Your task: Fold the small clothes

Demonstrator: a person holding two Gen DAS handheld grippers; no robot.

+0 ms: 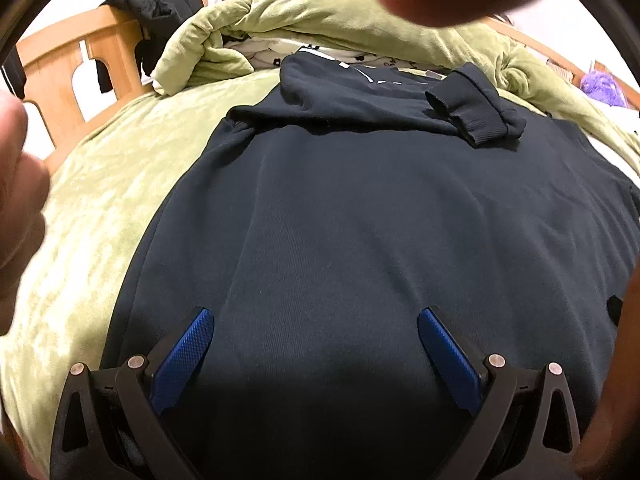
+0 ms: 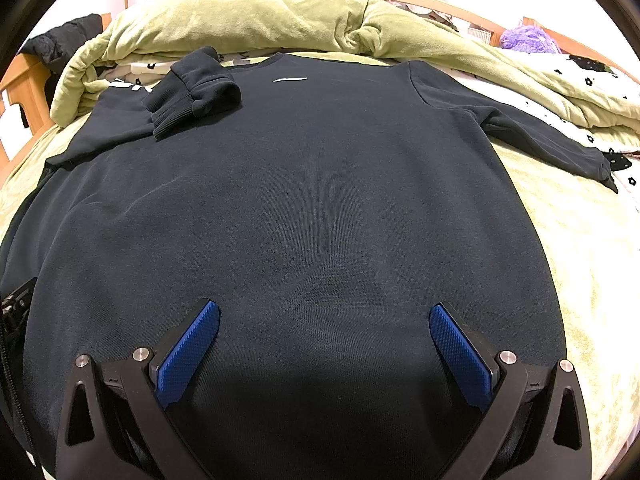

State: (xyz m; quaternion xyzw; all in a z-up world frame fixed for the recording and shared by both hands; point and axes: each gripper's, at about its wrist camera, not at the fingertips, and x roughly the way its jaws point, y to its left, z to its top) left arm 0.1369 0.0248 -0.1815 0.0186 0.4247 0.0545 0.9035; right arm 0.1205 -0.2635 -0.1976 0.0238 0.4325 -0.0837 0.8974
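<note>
Sweatshirt half-folded on the bed

The sweatshirt point(image 2: 304, 200) lies flat on the bed point(image 2: 580, 248), one sleeve point(image 2: 192, 92) folded in; both grippers point(image 1: 316, 356) point(image 2: 324, 352) hover with jaws wide, empty. A shallow pinch may drag and rumple it.

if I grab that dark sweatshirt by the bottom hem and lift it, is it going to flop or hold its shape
Probably flop: the sweatshirt lies limp on the bed, with soft creases. Its folded sleeve could slide off when lifted. The knit looks thick, so likely somewhat heavy for clothing.

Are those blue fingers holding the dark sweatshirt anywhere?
No. Both the left gripper and right gripper are open above the sweatshirt, with nothing between their fingers.
</note>
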